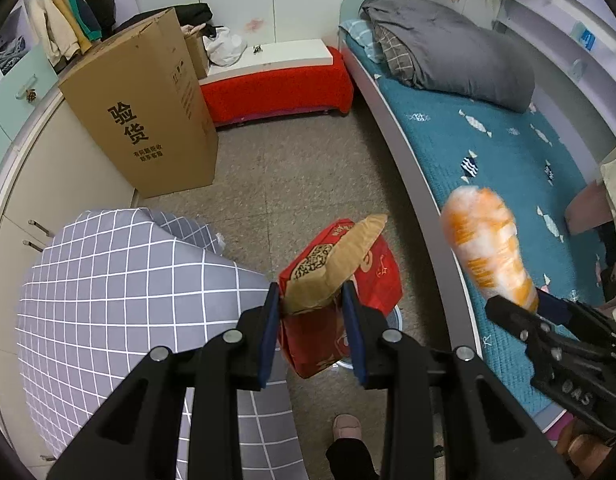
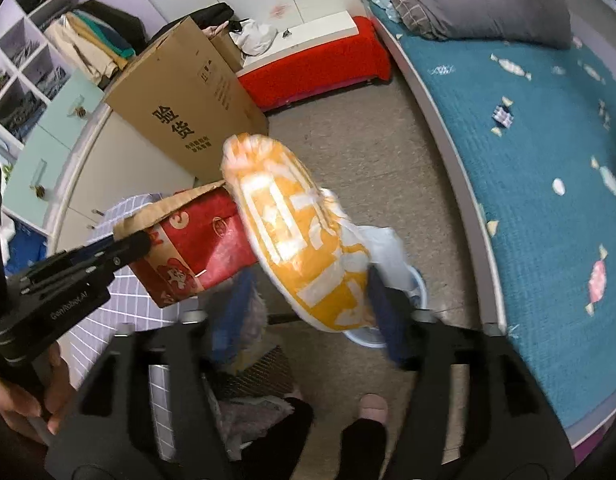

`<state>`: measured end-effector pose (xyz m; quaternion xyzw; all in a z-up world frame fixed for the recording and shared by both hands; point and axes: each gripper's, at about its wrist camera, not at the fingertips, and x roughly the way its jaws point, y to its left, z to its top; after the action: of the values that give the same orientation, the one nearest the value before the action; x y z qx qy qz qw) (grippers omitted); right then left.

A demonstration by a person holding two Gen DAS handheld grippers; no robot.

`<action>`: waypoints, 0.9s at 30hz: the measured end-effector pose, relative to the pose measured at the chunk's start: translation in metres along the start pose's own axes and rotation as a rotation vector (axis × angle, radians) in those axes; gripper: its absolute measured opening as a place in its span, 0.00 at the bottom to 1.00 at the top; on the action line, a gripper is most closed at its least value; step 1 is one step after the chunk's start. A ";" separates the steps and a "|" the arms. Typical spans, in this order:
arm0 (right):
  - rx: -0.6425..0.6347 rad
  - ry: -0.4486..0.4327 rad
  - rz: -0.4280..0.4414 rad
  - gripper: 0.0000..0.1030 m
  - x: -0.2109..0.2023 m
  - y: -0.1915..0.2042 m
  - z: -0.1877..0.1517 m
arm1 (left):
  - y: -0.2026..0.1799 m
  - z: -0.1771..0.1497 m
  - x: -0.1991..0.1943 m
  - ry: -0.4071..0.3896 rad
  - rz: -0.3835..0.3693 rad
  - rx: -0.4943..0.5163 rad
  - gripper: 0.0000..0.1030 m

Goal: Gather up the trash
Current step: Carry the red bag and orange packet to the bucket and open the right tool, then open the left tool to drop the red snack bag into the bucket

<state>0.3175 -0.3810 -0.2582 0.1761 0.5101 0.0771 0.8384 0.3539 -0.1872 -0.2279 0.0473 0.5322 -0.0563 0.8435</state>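
Note:
My left gripper [image 1: 312, 300] is shut on a red cardboard carton [image 1: 340, 276], gripping its brown open flap, and holds it above the floor. The carton also shows in the right wrist view [image 2: 204, 240], with the left gripper [image 2: 136, 244] at its flap. My right gripper [image 2: 308, 300] is shut on an orange-and-white plastic bag [image 2: 296, 232] and holds it in the air next to the carton. In the left wrist view the bag [image 1: 488, 248] hangs over the bed edge from the right gripper [image 1: 528, 300]. A pale blue bin with a white liner [image 2: 392, 280] stands on the floor below both.
A tall brown cardboard box [image 1: 148, 112] stands at the back left beside a red bench [image 1: 276, 88]. A grey checked cloth [image 1: 128, 300] covers something at the left. A bed with a teal cover [image 1: 508, 152] runs along the right. A person's slippered foot [image 1: 348, 428] is near.

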 end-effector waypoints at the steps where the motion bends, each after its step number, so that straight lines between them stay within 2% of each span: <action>1: 0.010 0.010 0.000 0.65 0.003 -0.003 0.000 | -0.001 0.001 0.002 0.006 0.004 0.000 0.29; 9: 0.033 0.032 0.011 0.65 0.004 -0.014 -0.004 | -0.013 0.003 0.013 0.039 0.001 0.018 0.29; 27: 0.072 -0.024 -0.049 0.65 -0.026 -0.040 -0.010 | -0.057 0.006 0.014 0.051 -0.038 0.107 0.29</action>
<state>0.2940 -0.4243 -0.2557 0.1944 0.5065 0.0362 0.8393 0.3566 -0.2447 -0.2393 0.0837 0.5504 -0.0995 0.8247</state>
